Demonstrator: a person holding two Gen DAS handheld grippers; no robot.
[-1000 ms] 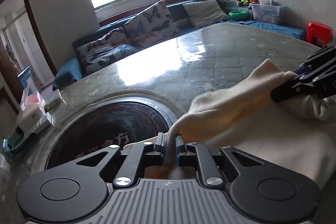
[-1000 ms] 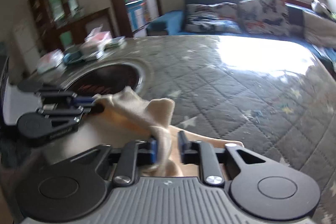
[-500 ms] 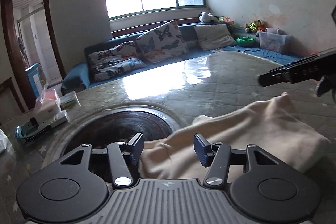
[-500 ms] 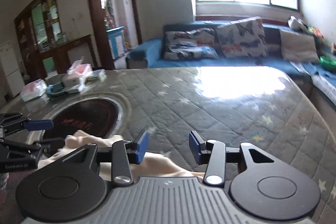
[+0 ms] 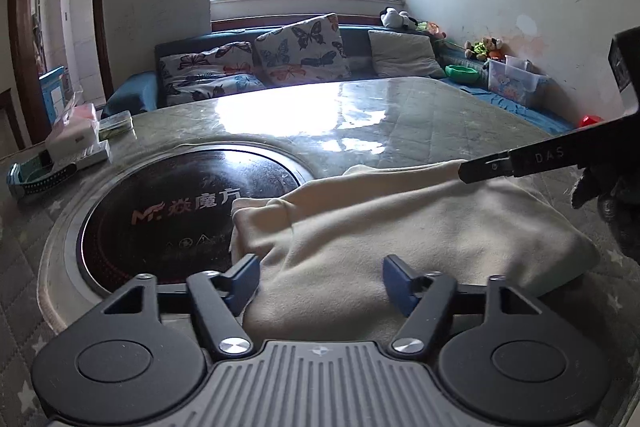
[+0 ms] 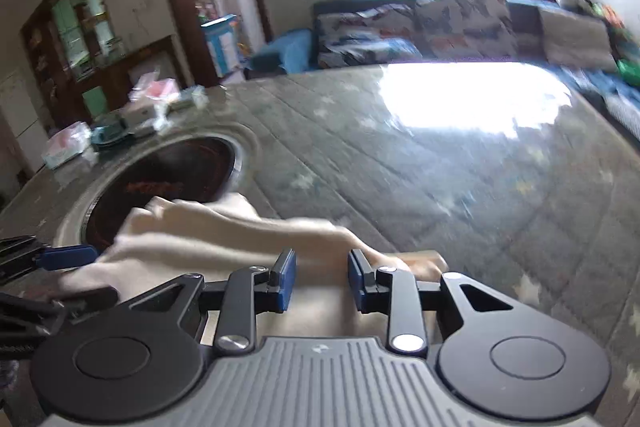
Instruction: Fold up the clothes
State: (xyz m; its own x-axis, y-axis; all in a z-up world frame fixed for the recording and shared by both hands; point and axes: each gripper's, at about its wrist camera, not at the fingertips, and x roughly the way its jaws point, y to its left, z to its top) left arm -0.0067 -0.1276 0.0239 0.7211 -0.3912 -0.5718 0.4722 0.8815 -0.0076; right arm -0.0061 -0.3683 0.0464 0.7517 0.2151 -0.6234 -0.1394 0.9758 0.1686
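A cream fleece garment [image 5: 400, 227] lies folded on the quilted table cover, its left end over the edge of the round black cooktop [image 5: 168, 211]. My left gripper [image 5: 321, 279] is open, its blue pads on either side of the garment's near edge, holding nothing. My right gripper [image 6: 320, 279] is open over the garment [image 6: 224, 239], its jaws narrower than the left's. It also shows in the left wrist view [image 5: 520, 163] at the right, above the garment's far edge. The left gripper's blue fingertip [image 6: 68, 255] shows at the left of the right wrist view.
Tissue packs and small boxes [image 5: 76, 139] sit at the table's left end beyond the cooktop. A blue sofa with butterfly pillows [image 5: 280, 55] runs under the window. A plastic bin [image 5: 516, 79] and toys stand along the right wall. The right wrist view is motion-blurred.
Both grippers let go of the garment and opened. The garment dropped flat onto the table. The right gripper lifted, then came back down over the cloth.
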